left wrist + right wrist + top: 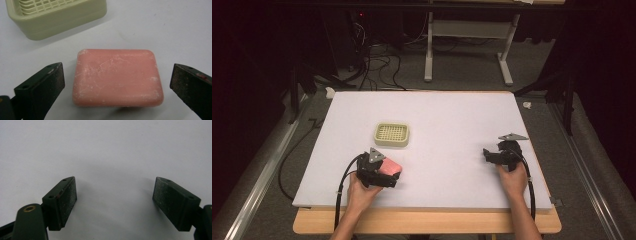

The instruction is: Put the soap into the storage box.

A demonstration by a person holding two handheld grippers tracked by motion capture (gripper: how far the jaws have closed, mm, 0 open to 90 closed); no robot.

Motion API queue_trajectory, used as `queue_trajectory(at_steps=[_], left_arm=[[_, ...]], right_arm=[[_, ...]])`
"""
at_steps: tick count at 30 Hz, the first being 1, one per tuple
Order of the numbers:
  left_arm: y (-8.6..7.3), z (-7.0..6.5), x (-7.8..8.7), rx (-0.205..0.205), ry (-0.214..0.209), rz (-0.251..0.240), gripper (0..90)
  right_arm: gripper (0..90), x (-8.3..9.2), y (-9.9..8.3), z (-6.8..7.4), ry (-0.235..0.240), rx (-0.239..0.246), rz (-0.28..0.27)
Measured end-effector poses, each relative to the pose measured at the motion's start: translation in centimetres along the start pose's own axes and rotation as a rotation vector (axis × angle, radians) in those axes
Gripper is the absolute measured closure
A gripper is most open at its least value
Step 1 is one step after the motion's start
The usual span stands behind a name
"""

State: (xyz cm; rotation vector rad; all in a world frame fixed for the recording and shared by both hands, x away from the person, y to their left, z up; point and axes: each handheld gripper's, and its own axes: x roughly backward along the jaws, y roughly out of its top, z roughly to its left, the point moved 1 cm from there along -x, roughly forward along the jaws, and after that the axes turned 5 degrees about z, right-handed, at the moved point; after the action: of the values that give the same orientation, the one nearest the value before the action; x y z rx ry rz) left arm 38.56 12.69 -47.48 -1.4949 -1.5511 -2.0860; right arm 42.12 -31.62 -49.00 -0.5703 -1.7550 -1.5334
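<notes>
I work two hand-held grippers over a white table (pixel 452 115). A pink soap (pixel 117 77) lies flat on the table near its front left, just ahead of my left gripper (pixel 393 176). In the left gripper view the soap sits between the two black jaws, which stand wide apart with bare table on each side of the bar; the pads touch nothing. Beyond the soap, near but apart from it, sits a pale green dish (pixel 391 134) with a slatted insert, and it holds nothing.

I judge the job to be moving the soap into the dish. So far only the approach is done: the jaws straddle the bar. Closing on it, lifting, carrying and setting it in the dish are all left.

The soap is a rounded rectangle, broad face up. In the left gripper view its long axis runs from jaw to jaw, so the pads would close on its short ends.

My right gripper (pixel 490 155) rests at the right side of the table, well away, jaws spread and holding nothing
</notes>
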Motion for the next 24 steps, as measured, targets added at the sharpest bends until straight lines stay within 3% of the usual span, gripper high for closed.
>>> queue_trajectory(at_steps=[11,15,18,24], left_arm=[[-0.1,-0.2,-0.8,-0.016,0.033,0.012,8.4],[-0.3,-0.1,-1.0,-0.001,0.018,0.016,11.2],[-0.5,-0.2,-1.4,-0.016,0.024,0.037,13.2],[-0.5,-0.2,-1.4,-0.007,0.02,0.034,13.5]], right_arm=[[19.9,0.0,0.0,0.0,0.0,0.0,0.0],[20.0,0.0,0.0,0.0,0.0,-0.001,0.0],[19.9,0.0,0.0,0.0,0.0,0.0,0.0],[19.9,0.0,0.0,0.0,0.0,0.0,0.0]])
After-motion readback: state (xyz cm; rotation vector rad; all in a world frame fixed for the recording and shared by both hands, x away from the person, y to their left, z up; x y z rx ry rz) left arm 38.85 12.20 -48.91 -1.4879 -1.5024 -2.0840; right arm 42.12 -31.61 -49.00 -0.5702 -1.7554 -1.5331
